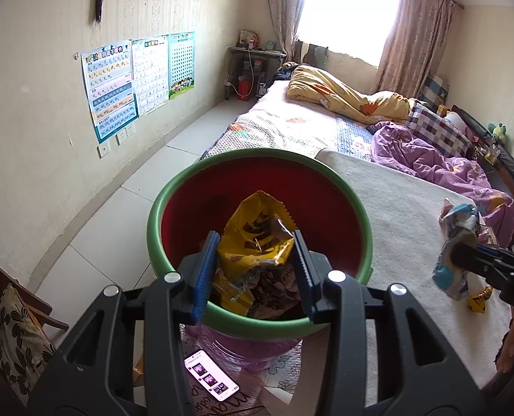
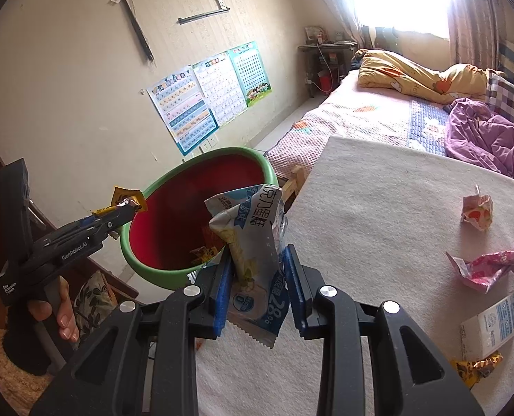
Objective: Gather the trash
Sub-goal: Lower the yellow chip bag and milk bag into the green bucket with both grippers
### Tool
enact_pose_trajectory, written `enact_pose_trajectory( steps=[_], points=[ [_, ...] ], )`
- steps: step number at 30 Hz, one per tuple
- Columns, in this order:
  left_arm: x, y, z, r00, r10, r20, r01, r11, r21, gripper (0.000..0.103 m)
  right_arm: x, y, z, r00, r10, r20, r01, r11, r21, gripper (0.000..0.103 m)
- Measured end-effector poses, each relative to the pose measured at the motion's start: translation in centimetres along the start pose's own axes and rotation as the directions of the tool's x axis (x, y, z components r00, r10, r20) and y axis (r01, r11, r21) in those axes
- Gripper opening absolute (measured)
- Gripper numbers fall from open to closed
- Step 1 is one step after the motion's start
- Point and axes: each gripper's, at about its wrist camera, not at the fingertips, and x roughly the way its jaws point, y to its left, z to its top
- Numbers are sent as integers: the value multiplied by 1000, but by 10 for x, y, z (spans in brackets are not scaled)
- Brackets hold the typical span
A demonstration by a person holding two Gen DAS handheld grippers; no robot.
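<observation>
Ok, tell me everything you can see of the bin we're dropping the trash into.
The bin is a round plastic tub with a thick green rim, a red inside and a pinkish, see-through outer wall. It stands upright beside the cream-covered table, with some wrappers already at its bottom. The left gripper holds a yellow wrapper over its mouth. Whether that wrapper touches the bin is unclear.

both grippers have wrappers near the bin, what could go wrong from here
The yellow wrapper in the left gripper hangs near the bin's near rim, so it may catch there. The blue-white wrapper in the right gripper is not over the opening yet; released now, it would likely land on the mat.
</observation>
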Motion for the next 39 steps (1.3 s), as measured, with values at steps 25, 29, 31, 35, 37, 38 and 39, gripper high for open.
enact_pose_trajectory(
  steps=[25, 29, 31, 35, 37, 38, 39],
  points=[
    [20, 14, 7, 999, -29, -26, 29, 1000, -4, 40, 25, 18, 19, 1000, 5, 2, -5, 999, -35, 30],
    [25, 14, 9, 999, -34, -34, 34, 999, 2, 40, 27, 23, 24, 1000, 6, 9, -5, 999, -40, 30],
    [28, 13, 11, 998, -38, -39, 39, 999, 7, 40, 29, 25, 27, 1000, 7, 11, -7, 999, -44, 30],
    [33, 14, 13, 998, -45, -43, 46, 999, 8, 40, 33, 27, 31, 1000, 6, 10, -6, 999, -48, 30],
    [34, 15, 14, 998, -48, -45, 48, 999, 8, 40, 35, 28, 31, 1000, 5, 8, -5, 999, -48, 30],
    [35, 16, 14, 998, -49, -46, 50, 999, 9, 40, 35, 30, 31, 1000, 4, 8, -4, 999, -47, 30],
    [36, 15, 15, 998, -50, -47, 51, 999, 9, 40, 37, 30, 32, 1000, 3, 6, -3, 999, -47, 30]
  ],
)
